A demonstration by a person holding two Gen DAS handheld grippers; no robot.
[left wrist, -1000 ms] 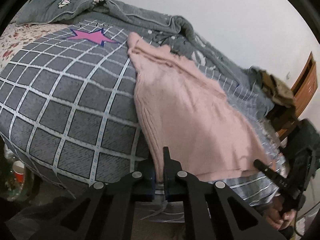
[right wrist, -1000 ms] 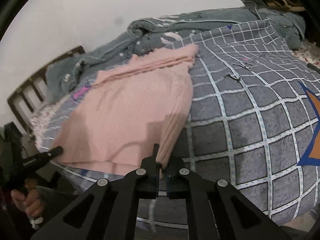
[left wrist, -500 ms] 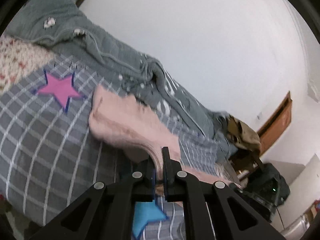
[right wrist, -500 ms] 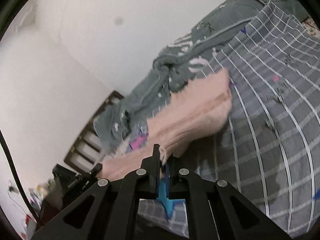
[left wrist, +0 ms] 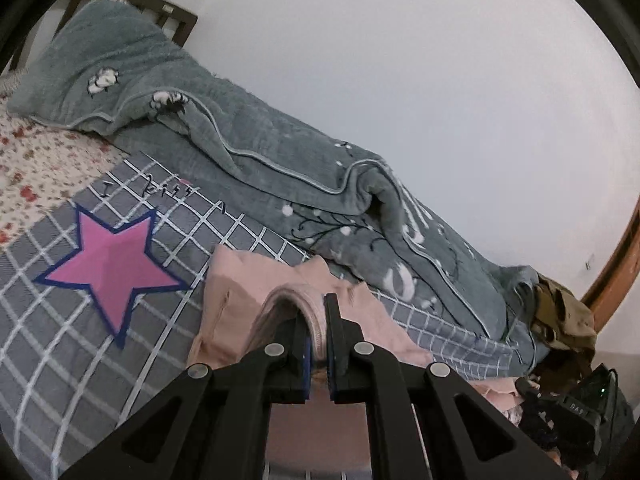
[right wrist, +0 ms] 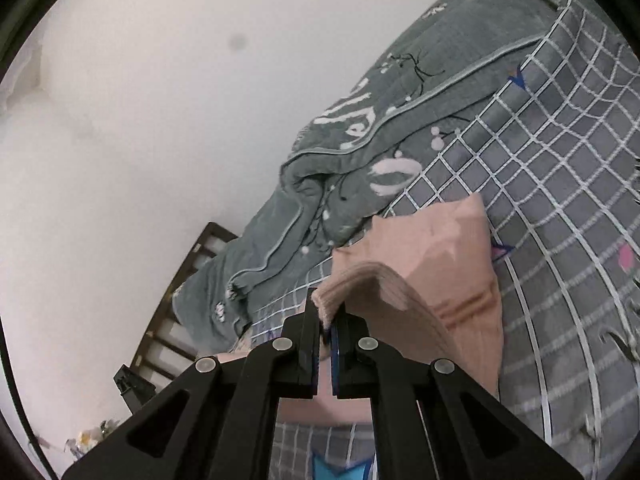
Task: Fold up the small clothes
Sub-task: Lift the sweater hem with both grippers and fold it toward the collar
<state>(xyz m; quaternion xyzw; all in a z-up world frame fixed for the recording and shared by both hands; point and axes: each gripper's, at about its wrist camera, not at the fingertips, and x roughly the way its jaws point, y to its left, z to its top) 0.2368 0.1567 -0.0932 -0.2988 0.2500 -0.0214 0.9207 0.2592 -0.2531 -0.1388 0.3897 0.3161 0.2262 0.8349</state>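
A bed [left wrist: 72, 364] under a grey checked sheet fills both views, set against a plain white wall [left wrist: 400, 80]. To the left of the left gripper [left wrist: 318, 336] lies a pink star [left wrist: 110, 266] printed on the sheet, and beyond it a floral cover [left wrist: 36, 160] and a grey-green quilt [left wrist: 256, 152] bunched along the wall. The left gripper's jaws are clamped on a ribbed edge of the pink garment [left wrist: 236, 300], which arches up from them and falls ahead onto the sheet. Right of these jaws a heap of brown clothes [left wrist: 564, 312] sits at the bed's end; only the left view shows this heap and the star. The right view alone shows the slatted bed end [right wrist: 172, 320] left of the right gripper [right wrist: 326, 320], whose jaws are clamped on another ribbed edge of the pink garment [right wrist: 448, 280], the cloth folding over to their right. A second ago the garment lay spread flat on the sheet; now its near edge is lifted and carried forward over the far part.
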